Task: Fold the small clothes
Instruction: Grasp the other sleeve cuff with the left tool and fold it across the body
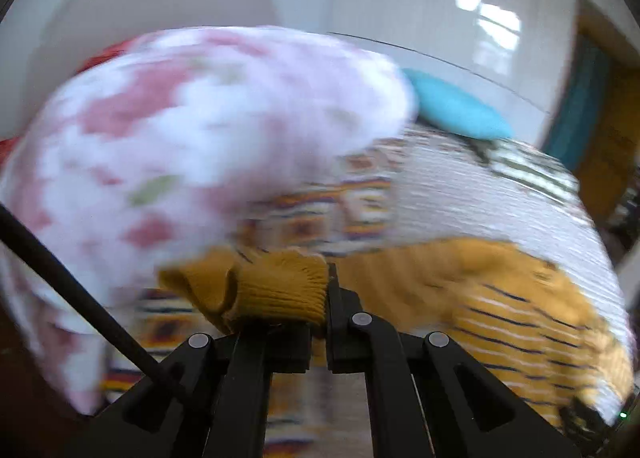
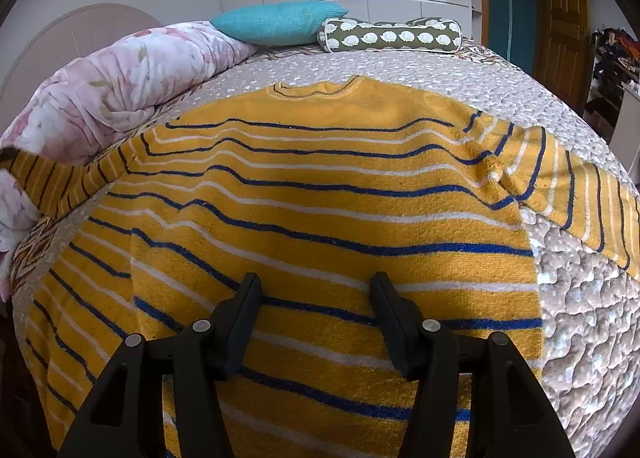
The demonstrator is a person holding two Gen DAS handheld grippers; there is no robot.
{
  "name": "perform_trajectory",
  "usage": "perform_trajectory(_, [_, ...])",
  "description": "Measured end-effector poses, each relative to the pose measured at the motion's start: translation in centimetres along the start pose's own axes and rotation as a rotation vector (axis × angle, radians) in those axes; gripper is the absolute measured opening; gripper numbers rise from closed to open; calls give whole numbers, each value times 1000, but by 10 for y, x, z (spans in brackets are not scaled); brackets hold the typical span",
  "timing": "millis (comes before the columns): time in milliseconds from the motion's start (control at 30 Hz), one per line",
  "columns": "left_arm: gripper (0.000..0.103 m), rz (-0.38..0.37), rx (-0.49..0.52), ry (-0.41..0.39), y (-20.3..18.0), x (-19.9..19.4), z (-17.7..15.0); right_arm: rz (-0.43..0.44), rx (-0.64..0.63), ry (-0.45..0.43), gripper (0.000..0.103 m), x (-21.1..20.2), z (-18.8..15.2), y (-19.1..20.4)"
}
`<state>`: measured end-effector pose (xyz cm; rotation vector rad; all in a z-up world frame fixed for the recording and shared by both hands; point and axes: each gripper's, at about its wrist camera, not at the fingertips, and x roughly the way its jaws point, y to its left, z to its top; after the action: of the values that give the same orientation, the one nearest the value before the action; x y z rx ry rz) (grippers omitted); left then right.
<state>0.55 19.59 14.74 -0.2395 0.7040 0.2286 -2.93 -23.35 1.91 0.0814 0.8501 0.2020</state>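
A yellow sweater [image 2: 320,178] with blue and white stripes lies flat on the bed, neckline at the far side. My right gripper [image 2: 316,282] is open just over the lower body of the sweater, with only flat cloth under its fingers. The sweater's left sleeve [image 2: 44,178] is lifted off toward the left edge, and its right sleeve [image 2: 580,198] lies spread out. In the blurred left wrist view, my left gripper [image 1: 324,298] is shut on the sleeve's ribbed cuff [image 1: 280,290], held above the bed, with the rest of the sweater [image 1: 520,318] trailing lower right.
A bunched pink floral duvet [image 2: 120,78] lies along the bed's left side, close to the lifted cuff [image 1: 180,138]. A teal pillow [image 2: 280,22] and a patterned bolster [image 2: 392,36] sit at the head. Grey quilted bedspread [image 2: 580,318] shows on the right.
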Motion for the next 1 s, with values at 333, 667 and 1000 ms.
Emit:
perform_trajectory(333, [4, -385, 224, 105, -229, 24, -25, -71, 148, -224, 61, -97, -11, -62])
perform_trajectory(667, [47, -565, 216, 287, -312, 30, -105, -107, 351, -181, 62, -114, -49, -138])
perform_trajectory(1000, [74, -186, 62, 88, -180, -26, -192, 42, 226, -117, 62, -75, 16, -85])
